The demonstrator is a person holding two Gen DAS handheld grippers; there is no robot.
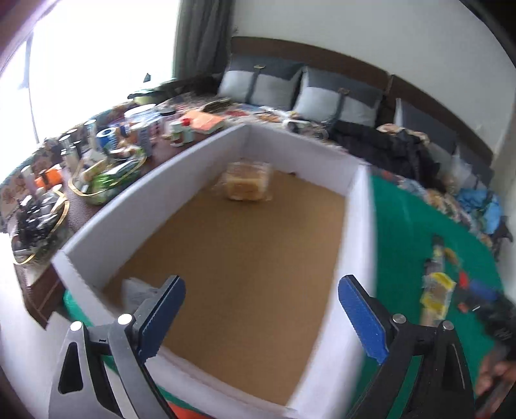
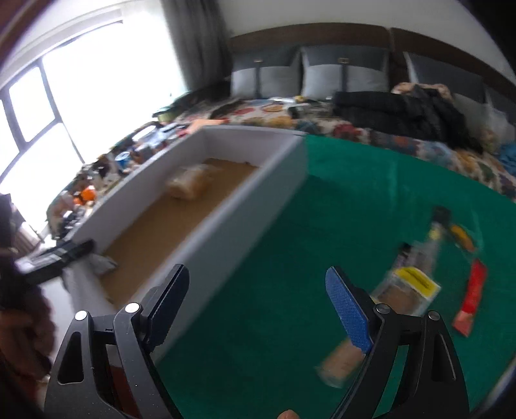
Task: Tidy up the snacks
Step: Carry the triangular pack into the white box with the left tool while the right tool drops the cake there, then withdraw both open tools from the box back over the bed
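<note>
Hovering over the white box [image 1: 200, 167], I see my left gripper [image 1: 261, 317] wide, empty; right gripper [image 2: 258, 303] likewise, above green cloth [image 2: 274, 258]. Wrapped snack [image 1: 246, 185] sits inside; others [image 2: 409, 287] outside.

Bedroom. Big window [image 2: 48, 106] upper left of both views, w/ dark frame bars, daylight blown out white. Grey curtain [image 1: 201, 35] hangs just right of it, top centre. Pale wall [image 1: 371, 29] across the top; dark brown headboard [image 2: 309, 34] runs below it. Grey two-tone pillows [image 1: 338, 96] lean against headboard, upper centre-right. Bed w/ floral patterned bedspread [image 2: 403, 141] spans mid frame; black clothing [image 2: 403, 112] piled on it at right. Green cloth [image 2: 371, 199] covers the near surface, lower right. Cluttered dark side table [image 1: 42, 290] at left edge, below the window.
</note>
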